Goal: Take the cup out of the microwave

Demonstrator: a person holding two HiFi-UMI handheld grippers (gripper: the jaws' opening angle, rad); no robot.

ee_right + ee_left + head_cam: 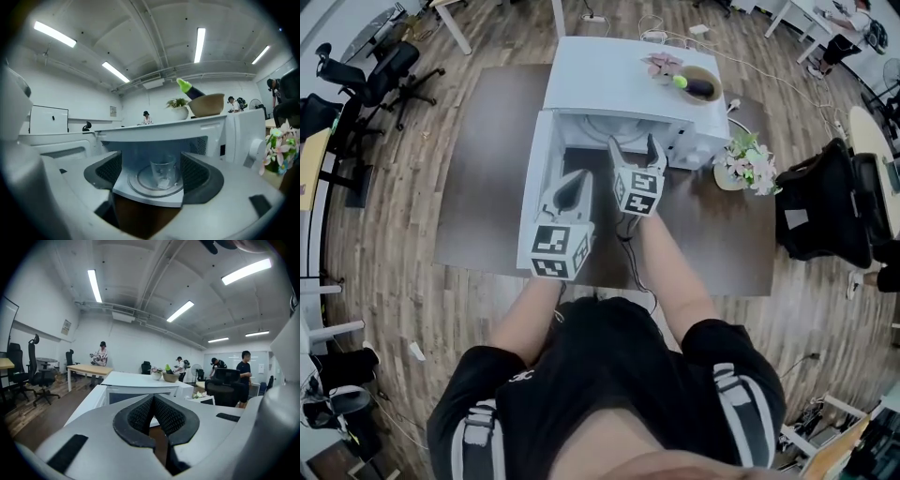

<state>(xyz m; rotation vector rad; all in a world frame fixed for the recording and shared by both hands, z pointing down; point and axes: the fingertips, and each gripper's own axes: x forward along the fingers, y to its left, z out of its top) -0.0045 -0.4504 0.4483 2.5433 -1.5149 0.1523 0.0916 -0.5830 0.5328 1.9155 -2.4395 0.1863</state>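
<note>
The white microwave point(623, 89) stands on a brown table with its door point(536, 178) swung open to the left. In the right gripper view a clear cup point(162, 171) stands upright on the glass turntable point(140, 185) inside the oven. My right gripper point(151, 165) is open at the oven's mouth, with the cup farther in, ahead of the gap and untouched. The head view shows that right gripper point(635, 143) at the opening and hides the cup. My left gripper point(570, 187) hangs beside the open door; its pads point(140, 413) meet with nothing between them.
On the microwave's top sit a bowl point(699, 85) holding a dark and green thing, and a small flower pot point(662, 65). A flower vase point(746, 163) stands on the table point(722, 234) at the oven's right. A black chair point(825, 202) stands farther right. People work at far desks.
</note>
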